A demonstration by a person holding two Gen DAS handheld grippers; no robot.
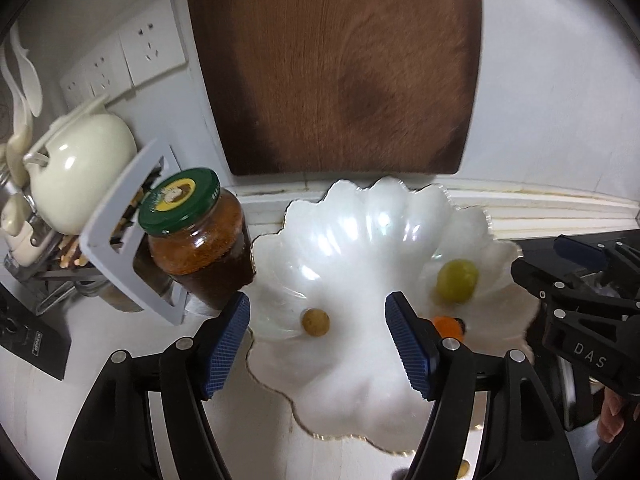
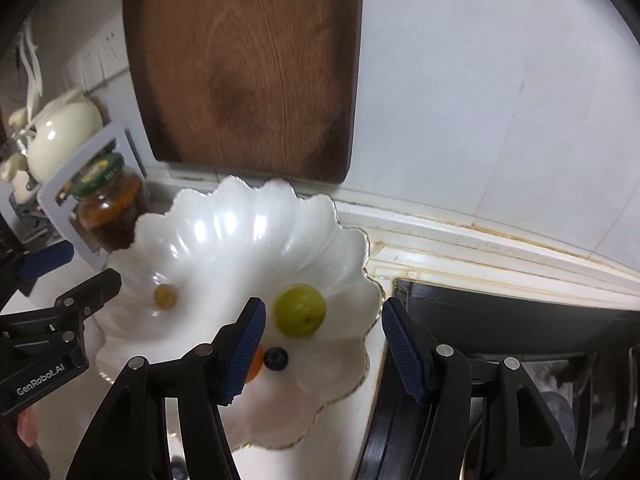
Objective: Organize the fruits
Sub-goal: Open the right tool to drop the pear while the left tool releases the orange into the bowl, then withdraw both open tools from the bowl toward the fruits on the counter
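A white scalloped dish [image 1: 360,224] [image 2: 240,232] sits on the counter against the wall. In it lie a green round fruit [image 1: 457,281] [image 2: 299,309], a small tan fruit [image 1: 315,321] [image 2: 165,296], an orange fruit [image 1: 448,326] [image 2: 254,364] half hidden behind a finger, and a dark blueberry [image 2: 276,358]. My left gripper [image 1: 317,346] hovers open above the dish's left half, the tan fruit lying free between and below its blue pads. My right gripper [image 2: 323,350] hangs open over the dish's right rim, empty, with the green fruit just beyond it.
A wooden cutting board [image 1: 340,64] [image 2: 244,68] leans on the wall behind the dish. Left of the dish stand a green-lidded jar [image 1: 196,236] [image 2: 108,208], a grey rack [image 1: 120,240] and a cream teapot [image 1: 80,168]. A black stove [image 2: 520,320] borders the dish on the right.
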